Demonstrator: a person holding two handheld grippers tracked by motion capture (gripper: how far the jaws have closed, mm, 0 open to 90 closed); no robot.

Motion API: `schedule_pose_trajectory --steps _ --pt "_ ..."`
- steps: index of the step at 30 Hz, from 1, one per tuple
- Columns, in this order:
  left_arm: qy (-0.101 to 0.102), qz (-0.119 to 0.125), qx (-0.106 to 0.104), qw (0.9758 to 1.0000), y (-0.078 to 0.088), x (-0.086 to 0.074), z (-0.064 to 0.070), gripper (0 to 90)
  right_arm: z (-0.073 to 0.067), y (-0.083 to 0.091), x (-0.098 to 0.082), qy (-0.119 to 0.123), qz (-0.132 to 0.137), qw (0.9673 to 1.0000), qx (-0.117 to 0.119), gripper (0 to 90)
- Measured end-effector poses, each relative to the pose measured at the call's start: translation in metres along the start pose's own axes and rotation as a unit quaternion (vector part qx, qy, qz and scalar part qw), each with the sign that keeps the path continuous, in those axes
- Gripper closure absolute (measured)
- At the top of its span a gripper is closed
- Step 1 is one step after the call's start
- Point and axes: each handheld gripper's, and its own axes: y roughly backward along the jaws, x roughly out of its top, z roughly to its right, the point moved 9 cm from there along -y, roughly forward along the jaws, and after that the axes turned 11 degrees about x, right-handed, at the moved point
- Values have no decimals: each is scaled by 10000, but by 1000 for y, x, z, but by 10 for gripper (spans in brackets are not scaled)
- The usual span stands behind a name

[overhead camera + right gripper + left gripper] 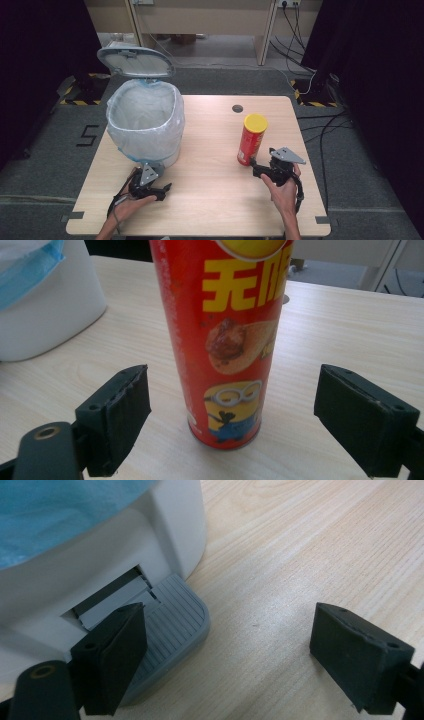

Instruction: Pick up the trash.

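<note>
Standing upright at right of centre in the high view: red can [251, 140] with yellow lid, on the table [210, 200]. Approaching it from lower right: right gripper [256, 167], jaws apart, nothing clamped. In the right gripper view, framing the can [225, 340] between both pads [117, 415], gaps left on each side, no contact — likely lining up for a side grasp low on the body, where a tall narrow can is least apt to tip.

Sitting at upper left of the table: white bin [145, 122], lined with a bag, lid [136, 61] tilted up and back. Resting at lower left, just before the bin's base: left gripper [162, 191], jaws wide apart, clamping nothing. In the left gripper view, hovering over or pressing on the grey pedal [172, 625] with the left-hand pad; contact hard to confirm, though the raised lid suggests holding the pedal down to keep the bin open for the can.

Cut off at the top of the right gripper view: the can's lid and upper label. Cut off too: the bin's rim in both gripper views. Hidden by the bag: the bin's contents.
</note>
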Motion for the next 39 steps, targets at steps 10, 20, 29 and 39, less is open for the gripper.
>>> schedule_pose_trajectory --steps 10,20,29,39 --pt "-12 -4 -5 10000 0 0 0 141 9 -25 10 81 169 9998 78 152" --pt "-20 -8 -8 10000 0 0 0 141 11 -43 4 59 213 9997 129 157" --pt "-17 4 8 10000 0 0 0 141 12 -57 -4 -1 169 9995 259 169" --pt "17 11 10 10000 -1 1 1 143 14 -56 0 215 232 9994 124 249"
